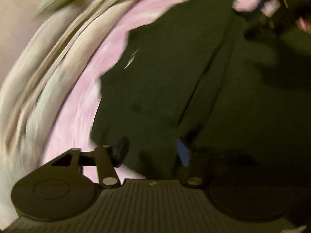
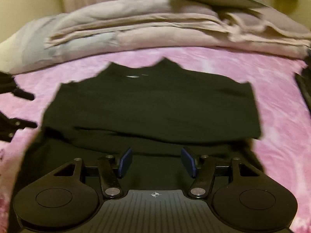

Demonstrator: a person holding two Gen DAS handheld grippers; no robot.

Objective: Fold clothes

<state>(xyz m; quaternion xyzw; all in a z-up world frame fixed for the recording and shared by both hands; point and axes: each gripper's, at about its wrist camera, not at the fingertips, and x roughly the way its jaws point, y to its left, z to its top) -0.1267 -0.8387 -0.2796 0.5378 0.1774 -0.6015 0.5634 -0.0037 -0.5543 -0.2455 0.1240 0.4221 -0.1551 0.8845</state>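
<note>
Two grippers, both over the shirt [image 2: 151,104]. My right gripper [image 2: 156,162] has its blue pads [image 2: 126,162] wide apart, nothing between them, hovering at the shirt's near hem. My left gripper [image 1: 153,153] is motion-blurred; dark cloth fills the gap and I cannot tell if it is clamped. The shirt lies partly folded mid-bed on the pink blanket [image 2: 281,101], collar toward the far edge where bedding [image 2: 155,29] is stacked. I judge it light, limp, not slippery: pinch a doubled hem corner, not the single layer.
</note>
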